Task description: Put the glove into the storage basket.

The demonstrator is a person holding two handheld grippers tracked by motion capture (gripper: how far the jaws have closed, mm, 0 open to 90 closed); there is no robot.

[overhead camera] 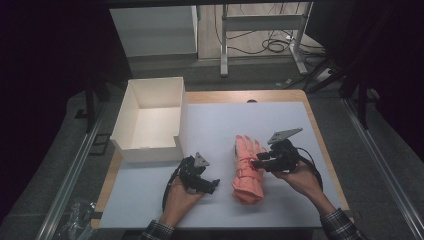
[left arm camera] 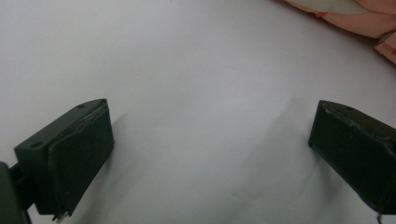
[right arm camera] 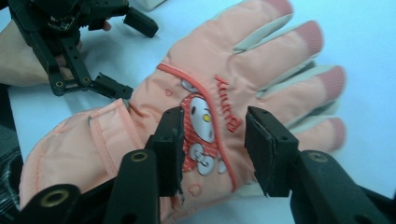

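Salmon-pink padded glove (overhead camera: 247,167) lies flat, back side up, on the white mat (overhead camera: 215,130), right of centre, fingers pointing away from the person, cuff toward the near edge

Right gripper (overhead camera: 261,162) sits over the back of the glove, jaws partly apart, straddling the printed cartoon patch (right arm camera: 204,126); nothing is pinched between them as far as the right gripper view shows. Left gripper (overhead camera: 214,185) is low over bare mat just left of the glove's cuff, jaws spread wide and empty

Handling estimate: quilted fabric, light and soft, will drape and fold when lifted from one point. Surface looks matte, probably not slippery. Not fragile. Likely best holds: the thick cuff (right arm camera: 70,149), or a bunched fold across the back near the strap line; a single finger would let the rest dangle

Open room: white box (overhead camera: 150,117), open-topped and empty, stands at the far left of the mat, well apart from the glove, with a lowered notch in its near right corner. Bare mat lies between glove and box. Table edge is near on the right side of the glove; near edge is close behind the cuff
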